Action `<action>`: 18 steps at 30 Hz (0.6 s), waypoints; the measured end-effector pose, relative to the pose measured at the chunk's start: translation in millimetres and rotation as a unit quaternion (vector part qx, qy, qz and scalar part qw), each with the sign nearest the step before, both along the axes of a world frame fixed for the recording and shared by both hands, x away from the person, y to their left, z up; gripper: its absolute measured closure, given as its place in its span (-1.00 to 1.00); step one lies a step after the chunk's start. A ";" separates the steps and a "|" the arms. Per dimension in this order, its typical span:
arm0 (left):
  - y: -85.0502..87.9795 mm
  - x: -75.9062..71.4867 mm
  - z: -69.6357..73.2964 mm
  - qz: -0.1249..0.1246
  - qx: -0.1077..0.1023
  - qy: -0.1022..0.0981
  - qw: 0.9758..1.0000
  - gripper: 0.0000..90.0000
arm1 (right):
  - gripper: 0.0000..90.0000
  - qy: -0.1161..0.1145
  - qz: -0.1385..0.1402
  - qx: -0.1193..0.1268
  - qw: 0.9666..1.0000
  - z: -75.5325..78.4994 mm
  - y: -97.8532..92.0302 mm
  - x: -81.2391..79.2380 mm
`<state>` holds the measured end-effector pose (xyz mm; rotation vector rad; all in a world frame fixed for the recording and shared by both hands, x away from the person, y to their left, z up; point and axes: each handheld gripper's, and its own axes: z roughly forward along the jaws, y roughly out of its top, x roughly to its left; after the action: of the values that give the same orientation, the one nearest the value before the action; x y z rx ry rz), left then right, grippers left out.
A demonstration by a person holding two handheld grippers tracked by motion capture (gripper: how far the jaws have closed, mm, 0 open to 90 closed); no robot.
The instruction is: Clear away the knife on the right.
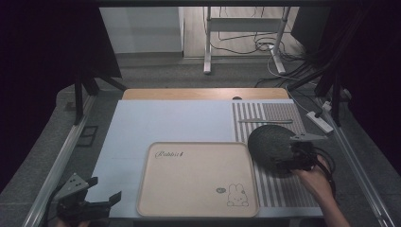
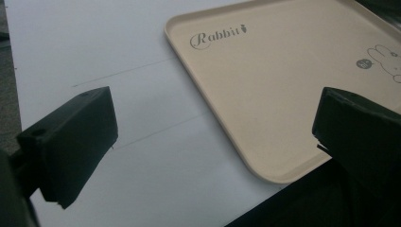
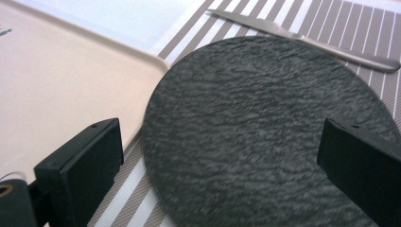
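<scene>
A round, dark slate plate (image 1: 270, 144) with a rough, rippled face lies on a grey-and-white striped mat (image 1: 283, 189) at the right side of the counter (image 1: 142, 123), its left rim just over the right edge of a beige tray (image 1: 189, 189). The right hand-held gripper (image 1: 283, 161) hangs over the plate's near right edge, its black jaws spread wide with the slate between and beneath them; whether they touch it cannot be told. In the right gripper view the plate (image 3: 265, 132) shows a thin, slightly uneven rim, and a slim metal knife (image 3: 302, 40) lies flat on the stripes just beyond it, near the far right corner.

The tray, a smooth rounded-corner rectangle with a raised lip, sits at the middle of the near edge, printed with a script word and a small rabbit (image 1: 238, 195). The left hand-held gripper (image 1: 101, 196) is at the near left corner, jaws wide apart and holding nothing, over the pale matte sheet (image 2: 118, 47) beside the tray's left edge (image 2: 208, 109). The tray bed lies bare, and open sheet stretches toward the far left corner. A wooden strip (image 1: 203, 93) runs along the far edge
</scene>
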<state>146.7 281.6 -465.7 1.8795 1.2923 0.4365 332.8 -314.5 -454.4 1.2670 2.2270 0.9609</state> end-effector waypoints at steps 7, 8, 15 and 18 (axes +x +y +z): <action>0.1 0.0 0.0 0.001 0.000 0.001 1.000 -0.97 | -0.96 0.008 -0.006 -0.005 1.000 -3.9 -1.2 15.8; 0.2 0.2 0.0 0.001 -0.001 0.001 1.000 -0.97 | -0.96 0.006 -0.006 -0.007 1.000 -4.3 -1.0 20.7; 0.6 0.4 -0.1 0.001 -0.003 0.002 1.000 -0.97 | -0.96 0.014 -0.025 -0.016 0.999 -7.1 -1.5 40.9; 0.6 0.4 -0.2 0.002 -0.003 0.002 1.000 -0.97 | -0.96 0.017 -0.034 -0.019 0.999 -8.2 -2.7 51.0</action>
<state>147.1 282.2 -465.9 1.8751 1.2982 0.4303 383.8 -317.3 -462.6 1.3411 2.2025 0.8734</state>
